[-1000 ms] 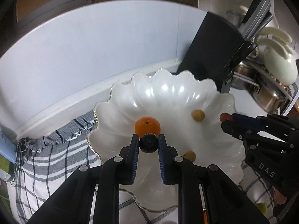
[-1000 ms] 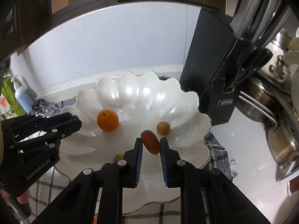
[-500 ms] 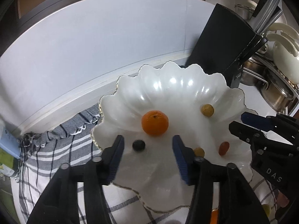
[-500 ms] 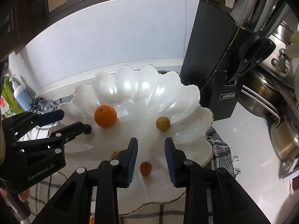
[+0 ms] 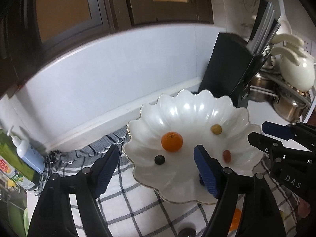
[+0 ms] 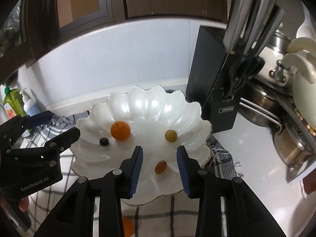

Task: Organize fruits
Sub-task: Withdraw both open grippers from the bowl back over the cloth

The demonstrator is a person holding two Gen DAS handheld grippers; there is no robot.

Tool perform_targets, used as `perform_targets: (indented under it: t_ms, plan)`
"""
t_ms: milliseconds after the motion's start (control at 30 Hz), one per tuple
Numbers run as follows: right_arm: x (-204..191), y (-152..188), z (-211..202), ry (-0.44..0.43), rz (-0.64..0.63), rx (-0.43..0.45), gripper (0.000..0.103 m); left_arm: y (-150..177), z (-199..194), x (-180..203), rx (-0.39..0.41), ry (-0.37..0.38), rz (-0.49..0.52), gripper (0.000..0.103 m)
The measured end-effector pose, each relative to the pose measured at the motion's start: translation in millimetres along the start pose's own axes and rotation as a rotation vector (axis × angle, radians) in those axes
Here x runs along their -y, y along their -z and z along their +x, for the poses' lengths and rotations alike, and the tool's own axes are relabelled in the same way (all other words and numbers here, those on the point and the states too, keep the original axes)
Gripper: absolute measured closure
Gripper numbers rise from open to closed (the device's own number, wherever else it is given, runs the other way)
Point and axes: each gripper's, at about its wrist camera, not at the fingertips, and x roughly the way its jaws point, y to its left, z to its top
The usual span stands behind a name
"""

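I am holding both grippers released: my left gripper (image 5: 156, 169) and right gripper (image 6: 159, 167) have just been opening, nothing between the jaws. The scalloped bowl (image 6: 150, 102) is carrying an orange (image 6: 120, 130), dark berry (image 6: 104, 141), yellow fruit (image 6: 170, 135) and red fruit (image 6: 160, 166); another orange fruit (image 6: 127, 227) is waiting on the checked cloth (image 6: 154, 215).

both wrist views, angled down, sharing bowl (image 5: 233, 106)

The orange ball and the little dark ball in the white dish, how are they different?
The orange fruit is much bigger than the dark berry. The orange fruit is bright orange with a small stem dimple on top; the dark berry is nearly black and plain. Both are round, lie close together in the scalloped white dish, and neither is held.
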Motion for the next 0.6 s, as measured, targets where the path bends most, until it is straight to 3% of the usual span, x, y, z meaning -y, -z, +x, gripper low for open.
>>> perform_targets:
  t_ms: [600]
  plan:
    - [-9.6,28.0,-89.5,0.027,-0.015,0.135,0.066,18.1,-77.4,2.7,0.080,0.078,-0.056,0.022]
